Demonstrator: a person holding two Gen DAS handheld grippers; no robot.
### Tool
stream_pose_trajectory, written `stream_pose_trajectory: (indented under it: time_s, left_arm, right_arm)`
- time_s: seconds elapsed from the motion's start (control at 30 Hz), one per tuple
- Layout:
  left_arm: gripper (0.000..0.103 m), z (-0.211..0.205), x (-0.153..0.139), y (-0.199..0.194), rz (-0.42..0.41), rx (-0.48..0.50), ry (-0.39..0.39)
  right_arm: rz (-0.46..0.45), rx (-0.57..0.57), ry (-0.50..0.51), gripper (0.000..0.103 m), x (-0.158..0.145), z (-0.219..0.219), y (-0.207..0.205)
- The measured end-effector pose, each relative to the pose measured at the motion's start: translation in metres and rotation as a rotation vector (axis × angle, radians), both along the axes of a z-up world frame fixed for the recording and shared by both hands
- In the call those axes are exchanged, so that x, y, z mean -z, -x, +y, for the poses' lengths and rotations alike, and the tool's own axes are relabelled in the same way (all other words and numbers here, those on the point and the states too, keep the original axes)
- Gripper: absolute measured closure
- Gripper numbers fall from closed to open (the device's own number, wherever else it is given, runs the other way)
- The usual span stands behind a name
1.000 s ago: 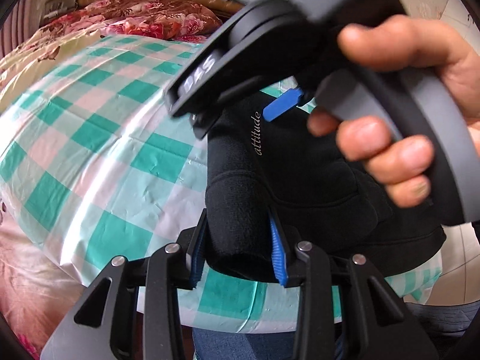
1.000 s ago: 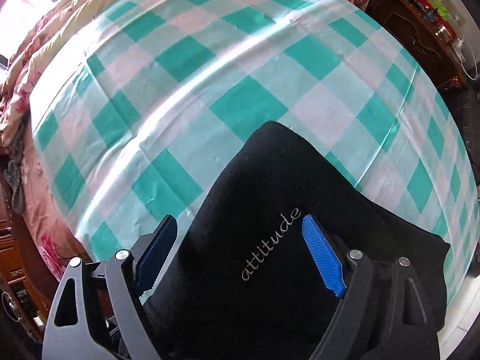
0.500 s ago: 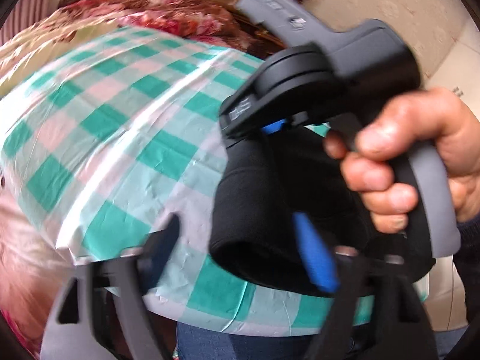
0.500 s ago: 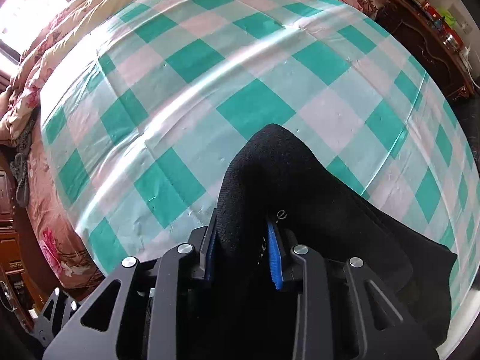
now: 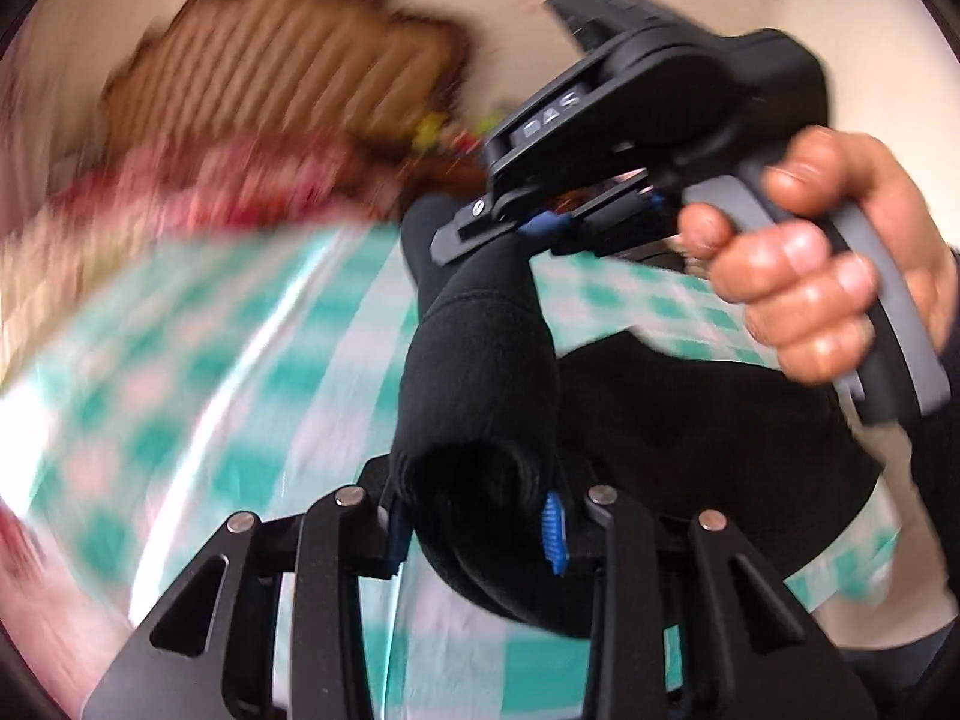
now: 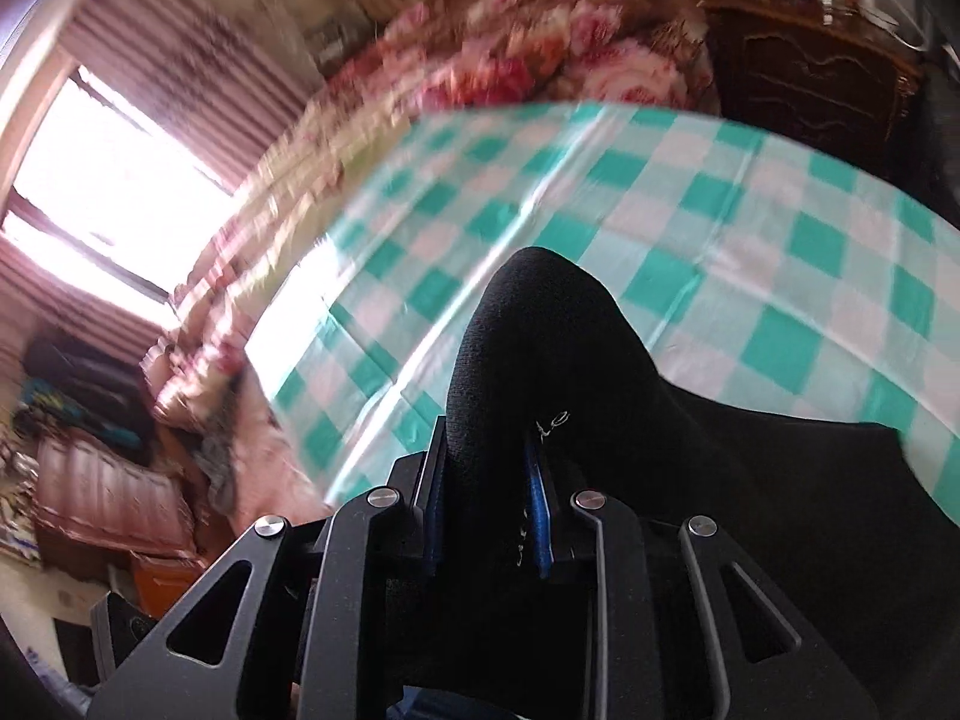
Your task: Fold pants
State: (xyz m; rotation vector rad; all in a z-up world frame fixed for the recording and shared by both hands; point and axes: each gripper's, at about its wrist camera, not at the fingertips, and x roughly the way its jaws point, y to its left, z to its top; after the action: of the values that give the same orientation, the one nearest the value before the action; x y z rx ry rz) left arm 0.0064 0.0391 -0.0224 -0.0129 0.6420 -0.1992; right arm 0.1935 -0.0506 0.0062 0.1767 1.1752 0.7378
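The black pants are bunched and lifted above the green-checked cloth. My left gripper is shut on a thick fold of them. In the left wrist view the right gripper, held by a hand, pinches the same band of fabric farther along. In the right wrist view my right gripper is shut on a fold of the pants that rises in a hump; the rest of the pants trails to the right over the checked cloth.
Floral bedding lies beyond the checked cloth. A dark wooden cabinet stands at the far right. A bright window and pink covers are at the left. A tufted headboard shows blurred in the left wrist view.
Both grippers have closed on the pants and lifted them off the cloth. Both cameras have swung upward fast, blurring the room.
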Motion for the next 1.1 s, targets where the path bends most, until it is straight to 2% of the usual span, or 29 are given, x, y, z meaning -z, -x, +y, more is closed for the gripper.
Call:
stream_pose_trajectory:
  time_s: [0.1, 0.2, 0.33, 0.4, 0.43, 0.47, 0.53, 0.63, 0.67, 0.7, 0.8, 0.83, 0.9, 1.0, 1.03, 1.1]
  left_arm:
    - [0.070, -0.062, -0.026, 0.007, -0.136, 0.111, -0.158]
    - [0.070, -0.127, -0.037, 0.017, -0.244, 0.223, -0.303]
    - [0.070, -0.212, -0.023, 0.030, -0.327, 0.375, -0.464]
    - [0.070, -0.253, -0.005, 0.037, -0.360, 0.450, -0.542]
    - [0.070, -0.274, 0.006, 0.040, -0.376, 0.486, -0.584]
    - [0.070, -0.289, 0.016, 0.042, -0.387, 0.510, -0.615]
    - [0.070, -0.327, 0.045, 0.049, -0.403, 0.571, -0.691]
    - [0.068, -0.364, 0.094, 0.053, -0.388, 0.644, -0.796]
    - [0.065, -0.370, 0.107, 0.053, -0.378, 0.660, -0.819]
    - [0.057, -0.375, 0.120, 0.055, -0.379, 0.673, -0.849]
    - [0.042, -0.377, 0.131, 0.064, -0.424, 0.677, -0.891]
    - [0.040, -0.375, 0.131, 0.064, -0.434, 0.668, -0.891]
    - [0.040, -0.371, 0.132, 0.062, -0.432, 0.661, -0.893]
    - [0.057, -0.373, 0.137, 0.065, -0.412, 0.666, -0.911]
    - [0.067, -0.371, 0.137, 0.061, -0.412, 0.664, -0.908]
    - [0.071, -0.369, 0.132, 0.061, -0.420, 0.656, -0.903]
  right_arm:
    - [-0.037, 0.081, -0.114, 0.079, -0.024, -0.073, 0.008]
    - [-0.048, 0.162, -0.191, 0.078, -0.029, -0.142, 0.017]
    - [-0.027, 0.302, -0.263, 0.071, -0.007, -0.244, 0.043]
    - [-0.014, 0.351, -0.267, 0.068, 0.007, -0.276, 0.052]
    - [-0.001, 0.383, -0.269, 0.060, 0.020, -0.297, 0.058]
    - [0.007, 0.404, -0.269, 0.044, 0.031, -0.311, 0.062]
    - [0.013, 0.444, -0.262, 0.030, 0.056, -0.336, 0.068]
    - [0.045, 0.465, -0.213, 0.030, 0.092, -0.351, 0.067]
    - [0.059, 0.468, -0.207, 0.030, 0.105, -0.353, 0.066]
    - [0.063, 0.467, -0.203, 0.030, 0.110, -0.355, 0.067]
    - [0.055, 0.446, -0.183, 0.030, 0.122, -0.353, 0.066]
    - [0.047, 0.432, -0.178, 0.031, 0.123, -0.352, 0.065]
    - [0.037, 0.424, -0.148, 0.038, 0.124, -0.349, 0.062]
    - [0.017, 0.404, -0.058, 0.055, 0.121, -0.334, 0.056]
    - [0.006, 0.404, -0.027, 0.063, 0.122, -0.337, 0.058]
    - [-0.008, 0.402, 0.010, 0.071, 0.116, -0.336, 0.059]
